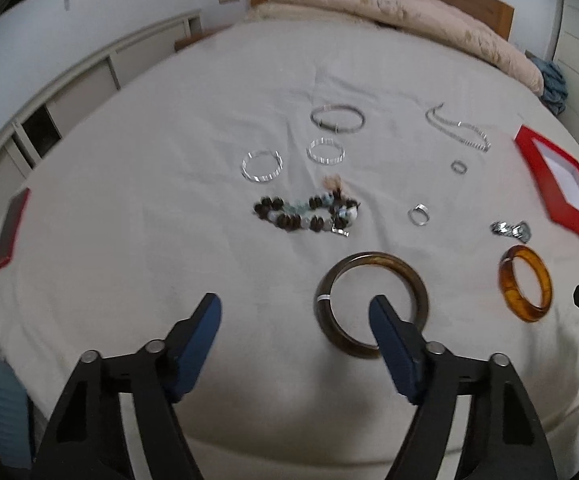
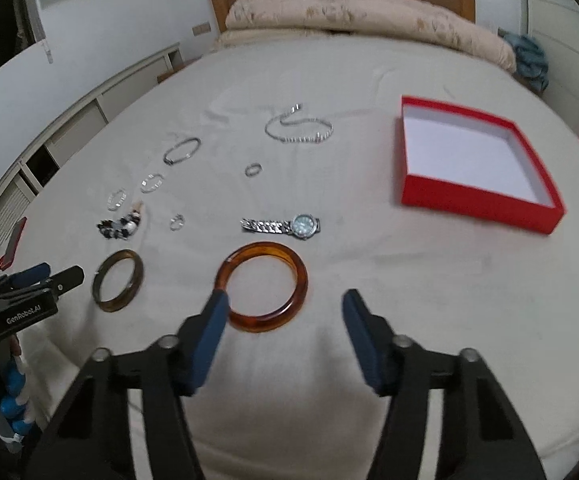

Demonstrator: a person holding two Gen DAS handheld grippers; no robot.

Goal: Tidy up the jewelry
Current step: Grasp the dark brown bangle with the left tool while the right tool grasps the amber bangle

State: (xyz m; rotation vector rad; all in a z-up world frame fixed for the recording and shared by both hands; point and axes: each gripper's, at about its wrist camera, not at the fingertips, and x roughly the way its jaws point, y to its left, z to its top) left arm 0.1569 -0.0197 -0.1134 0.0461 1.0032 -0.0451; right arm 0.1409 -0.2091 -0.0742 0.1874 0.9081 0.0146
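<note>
Both grippers, left (image 1: 295,308) and right (image 2: 285,306), are held wide, nothing gripped. Translucent amber-orange plastic bangle (image 2: 261,287) is seen lower centre, glossy and mottled, flat on cream bedsheet (image 2: 429,300). Open red cardboard box (image 2: 545,222), white-lined, lies upper right.

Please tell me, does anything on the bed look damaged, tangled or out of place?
Only the beaded bracelet stands out: it lies bunched in a heap, while the dark bangle, amber bangle and watch lie flat. The red box sits open and empty.
</note>
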